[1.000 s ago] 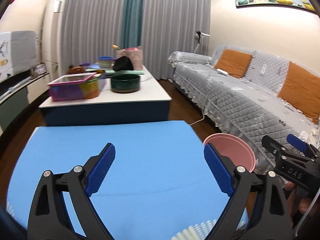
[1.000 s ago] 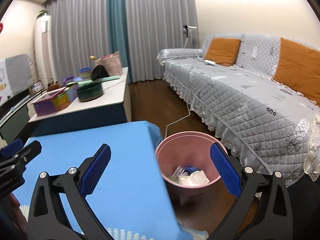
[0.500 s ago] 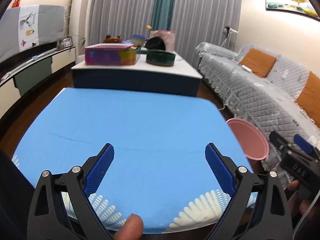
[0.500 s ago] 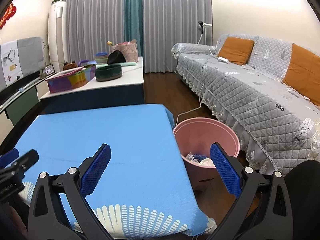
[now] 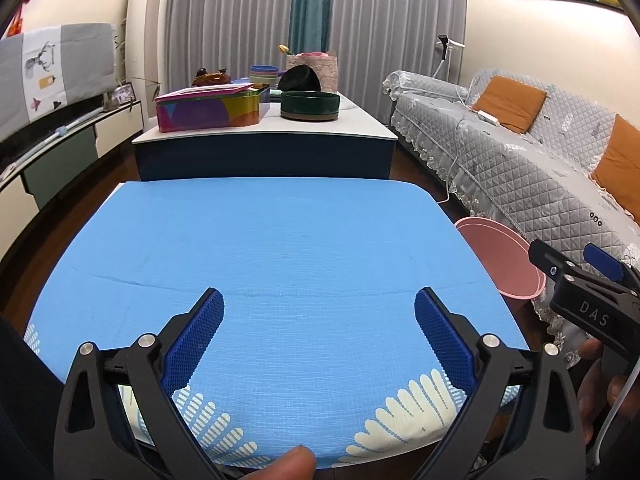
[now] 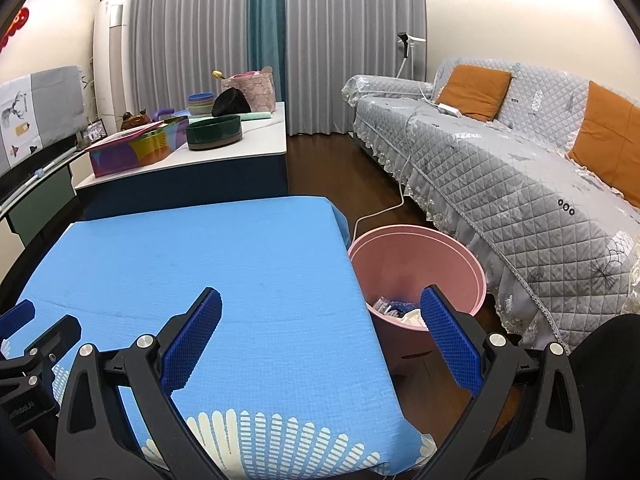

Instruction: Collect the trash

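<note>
A pink bin point(image 6: 424, 260) stands on the floor by the right edge of the blue-clothed table point(image 6: 200, 264). Wrappers and crumpled white paper point(image 6: 394, 310) lie in its bottom. My right gripper point(image 6: 320, 292) is open and holds nothing; its left finger is over the cloth and its right finger over the bin's near rim. My left gripper point(image 5: 318, 296) hovers over the near half of the blue table point(image 5: 280, 232), its jaws opening with nothing between them. In the left wrist view the bin point(image 5: 500, 256) shows at the right, partly behind the right gripper's body.
Beyond the blue table stands a low white-topped table point(image 5: 360, 126) with a colourful tin point(image 5: 208, 110) and a dark green bowl point(image 5: 310, 105). A grey quilted sofa point(image 6: 520, 184) runs along the right. A white cable point(image 6: 384, 210) lies on the floor near the bin.
Both grippers have sunk and drawn back toward the table's near edge, so its white-patterned border now shows. The left view swung away from the bin to face the table squarely.
</note>
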Motion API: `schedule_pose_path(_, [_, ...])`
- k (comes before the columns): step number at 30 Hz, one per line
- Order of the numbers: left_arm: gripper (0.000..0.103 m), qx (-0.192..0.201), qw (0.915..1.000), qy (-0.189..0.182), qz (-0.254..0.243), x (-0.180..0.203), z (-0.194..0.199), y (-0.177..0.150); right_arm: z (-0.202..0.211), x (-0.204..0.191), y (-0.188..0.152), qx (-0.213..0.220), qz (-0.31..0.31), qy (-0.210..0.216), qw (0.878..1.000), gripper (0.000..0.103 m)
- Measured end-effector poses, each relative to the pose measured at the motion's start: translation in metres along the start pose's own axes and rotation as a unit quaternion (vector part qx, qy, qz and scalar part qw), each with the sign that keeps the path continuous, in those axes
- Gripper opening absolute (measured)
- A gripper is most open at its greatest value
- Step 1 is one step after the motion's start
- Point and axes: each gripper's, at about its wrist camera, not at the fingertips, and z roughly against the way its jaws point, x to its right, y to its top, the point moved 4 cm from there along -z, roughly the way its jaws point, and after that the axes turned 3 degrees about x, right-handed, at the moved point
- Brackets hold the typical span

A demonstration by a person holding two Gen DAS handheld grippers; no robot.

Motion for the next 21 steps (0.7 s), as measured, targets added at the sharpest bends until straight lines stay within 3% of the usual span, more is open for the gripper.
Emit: schedule_pose_path(21, [0.093,-0.001,1.0000,0.000,0.002,0.0021,-0.0006,-0.0036,0.0003,-0.0057,0.0004,0.002,0.004,0.003,1.000,0.098])
